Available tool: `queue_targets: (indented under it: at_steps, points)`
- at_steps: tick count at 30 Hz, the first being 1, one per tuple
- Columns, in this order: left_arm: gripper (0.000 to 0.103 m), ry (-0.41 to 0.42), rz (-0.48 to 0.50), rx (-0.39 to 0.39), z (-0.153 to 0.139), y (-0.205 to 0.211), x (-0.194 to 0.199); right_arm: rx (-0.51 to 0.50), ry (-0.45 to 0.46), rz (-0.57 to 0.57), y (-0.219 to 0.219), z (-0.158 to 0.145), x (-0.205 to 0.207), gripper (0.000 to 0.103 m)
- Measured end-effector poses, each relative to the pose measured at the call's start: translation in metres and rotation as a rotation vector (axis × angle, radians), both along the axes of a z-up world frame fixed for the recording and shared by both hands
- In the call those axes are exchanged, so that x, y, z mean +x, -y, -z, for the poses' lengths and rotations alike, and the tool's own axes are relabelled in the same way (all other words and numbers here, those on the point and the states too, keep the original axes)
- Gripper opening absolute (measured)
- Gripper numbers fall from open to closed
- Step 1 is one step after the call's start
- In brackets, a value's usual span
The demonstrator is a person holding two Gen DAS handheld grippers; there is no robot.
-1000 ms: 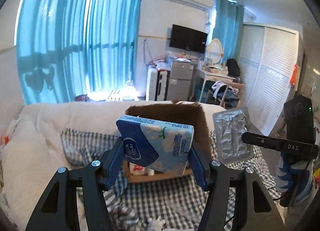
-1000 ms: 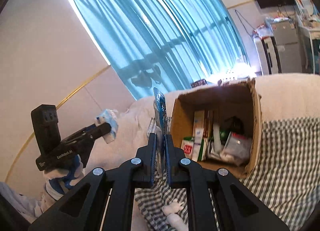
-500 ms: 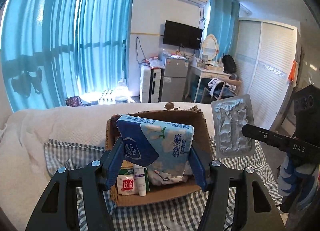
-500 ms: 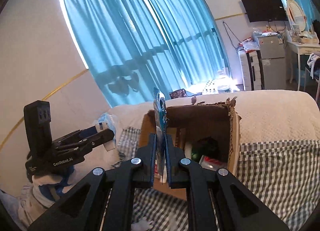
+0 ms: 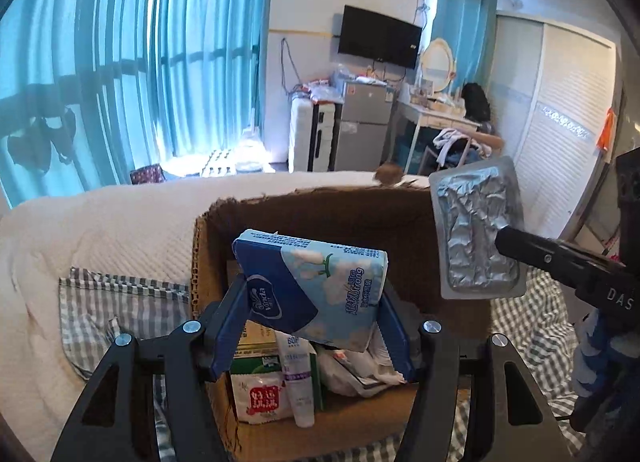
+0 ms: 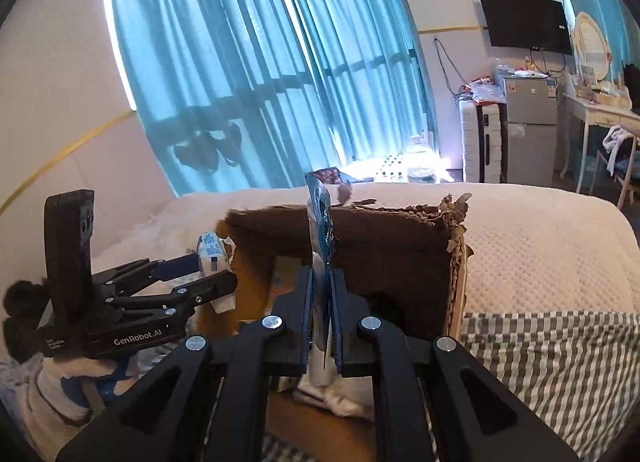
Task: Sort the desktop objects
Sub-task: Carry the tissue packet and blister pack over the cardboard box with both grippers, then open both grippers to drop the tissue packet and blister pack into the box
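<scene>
The left claw [image 5: 316, 326] is clamped on a tissue pack [image 5: 316, 286], its blue pads pressed against the pack's two ends, so the jaws stand fairly wide only because the pack is wide. The pack hangs tilted over the open box [image 5: 400, 218], above the clutter inside: a tube [image 5: 298, 382] and a white sachet with red print [image 5: 262, 398] lie near the front wall.

The right claw [image 6: 320, 318] is pinched almost fully together on a blister pack [image 6: 320, 222], which stands edge-on and upright between the pads. From the left wrist view its crumpled foil face [image 5: 476, 230] shows, held over the box's right rim. The left claw [image 6: 200, 274] appears there too, at the box's left side.

The box sits on a checked cloth [image 6: 560, 350] spread over a bed [image 6: 540, 242]; no desk is in sight.

Judging by this, the step in hand is delivery: both items are carried and poised at the box mouth, neither let go yet. The next move, I think, calls for bringing each claw a little lower inside the walls and then parting the jaws, so that the things drop in rather than catch on the torn cardboard edge. The blister pack is light and flat and may flutter or tip outward if released too high or too near the rim; the tissue pack is soft and should settle on the pile.
</scene>
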State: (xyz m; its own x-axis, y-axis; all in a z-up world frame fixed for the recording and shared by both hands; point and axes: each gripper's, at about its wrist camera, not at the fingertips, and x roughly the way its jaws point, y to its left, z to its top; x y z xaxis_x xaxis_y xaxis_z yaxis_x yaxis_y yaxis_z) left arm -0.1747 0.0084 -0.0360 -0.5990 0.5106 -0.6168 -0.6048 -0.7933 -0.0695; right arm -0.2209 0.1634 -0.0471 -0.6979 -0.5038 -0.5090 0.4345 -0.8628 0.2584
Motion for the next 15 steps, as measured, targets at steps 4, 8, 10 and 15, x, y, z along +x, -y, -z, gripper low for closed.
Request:
queue_targets:
  at_steps: [4, 8, 10, 15]
  points:
    - [0.062, -0.002, -0.016, -0.040, 0.017, -0.011, -0.014, 0.061, -0.008, 0.033, 0.008, 0.015, -0.015, 0.009]
    - [0.069, 0.004, -0.022, -0.092, 0.034, -0.024, -0.026, 0.081, 0.002, 0.044, 0.012, 0.026, -0.023, 0.010]
    - [0.075, 0.008, -0.029, -0.102, 0.038, -0.026, -0.028, 0.093, 0.000, 0.062, 0.010, 0.027, -0.023, 0.014]
    - [0.084, -0.001, -0.050, -0.099, 0.033, -0.023, -0.026, 0.071, -0.011, 0.083, 0.004, 0.015, -0.014, 0.035]
